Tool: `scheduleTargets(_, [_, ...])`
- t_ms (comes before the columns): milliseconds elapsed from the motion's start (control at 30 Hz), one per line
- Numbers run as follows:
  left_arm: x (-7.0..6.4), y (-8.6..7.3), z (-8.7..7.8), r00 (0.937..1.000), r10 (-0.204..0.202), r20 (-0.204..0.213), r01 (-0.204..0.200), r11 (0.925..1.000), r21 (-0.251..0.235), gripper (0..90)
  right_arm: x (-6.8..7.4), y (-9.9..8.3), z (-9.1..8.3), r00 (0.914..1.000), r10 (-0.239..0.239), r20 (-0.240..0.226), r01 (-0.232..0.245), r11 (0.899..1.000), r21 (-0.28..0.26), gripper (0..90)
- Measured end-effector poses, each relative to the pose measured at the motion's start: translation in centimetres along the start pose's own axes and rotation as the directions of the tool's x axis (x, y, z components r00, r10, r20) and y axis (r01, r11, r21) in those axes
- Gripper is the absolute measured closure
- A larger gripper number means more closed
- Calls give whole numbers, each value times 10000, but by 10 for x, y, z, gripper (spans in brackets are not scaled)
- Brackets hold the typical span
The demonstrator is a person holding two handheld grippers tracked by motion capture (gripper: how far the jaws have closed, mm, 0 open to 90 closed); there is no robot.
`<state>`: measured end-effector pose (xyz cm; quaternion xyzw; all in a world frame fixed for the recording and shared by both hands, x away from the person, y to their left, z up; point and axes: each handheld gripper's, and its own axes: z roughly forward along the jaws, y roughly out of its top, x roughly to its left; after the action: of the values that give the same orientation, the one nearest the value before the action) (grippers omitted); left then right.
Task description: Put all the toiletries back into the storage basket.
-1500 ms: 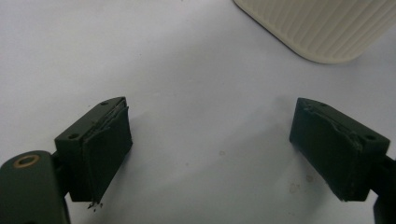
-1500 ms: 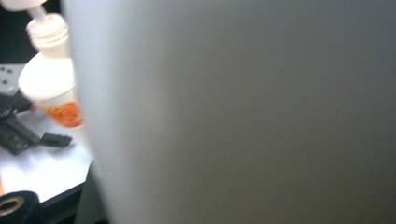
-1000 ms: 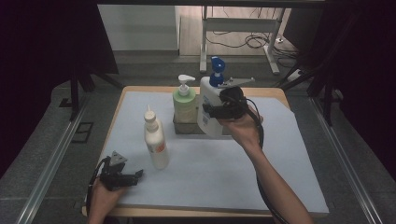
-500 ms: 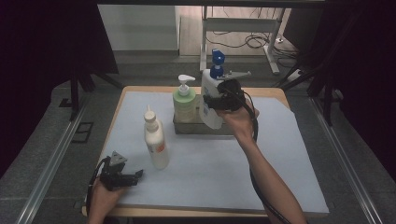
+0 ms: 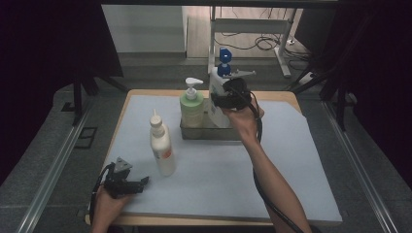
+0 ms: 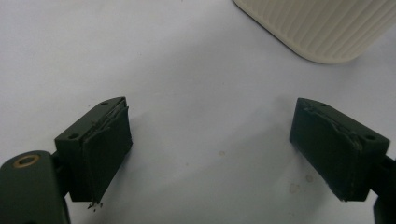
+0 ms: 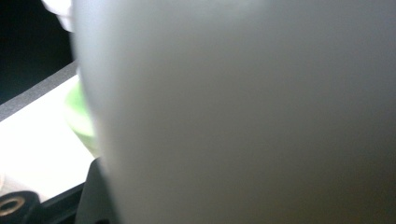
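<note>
In the right gripper view, the white bottle [image 7: 243,112] is so close to us that it looks big and blurry. We cannot see both fingers of our right gripper [image 5: 224,100] there, but they are closed on the white bottle. From the high view, our right gripper holds this bottle by its side, up near the top. The bottle has a blue pump [image 5: 224,60] on top. It stands in a grey tray [image 5: 204,133] at the far side of the table [image 5: 286,160]. We cannot tell if its bottom rests on the tray or is a little above it.

Just beside it, in the same tray, stands a green bottle [image 5: 192,108] with a white pump. In the right gripper view a bit of green [image 7: 79,112] peeks out at the left of the white bottle.

Our left gripper [image 6: 215,154] has its fingers [image 6: 100,149] wide apart, with nothing between them but the pale table cover. It rests at the near left corner of the table [image 5: 124,180].

A cream bottle [image 5: 162,143] with a pointed cap stands on the table, near our left gripper and well apart from the tray. Its ribbed bottom [image 6: 322,25] shows at the top of the left gripper view.
</note>
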<state>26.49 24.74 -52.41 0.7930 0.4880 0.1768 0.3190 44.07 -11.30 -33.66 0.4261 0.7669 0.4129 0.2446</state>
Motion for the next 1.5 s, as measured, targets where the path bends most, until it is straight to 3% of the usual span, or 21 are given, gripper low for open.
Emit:
scheduleTargets(833, [0,0,0,10000,24,10,-24,10000,11,124,-2,-28,45,9999,86,127,-91,9994,327,411])
scheduleTargets(1500, [0,0,0,10000,22,10,-22,10000,9,124,2,-54,63,9998,152,162,-159,9988,453,407])
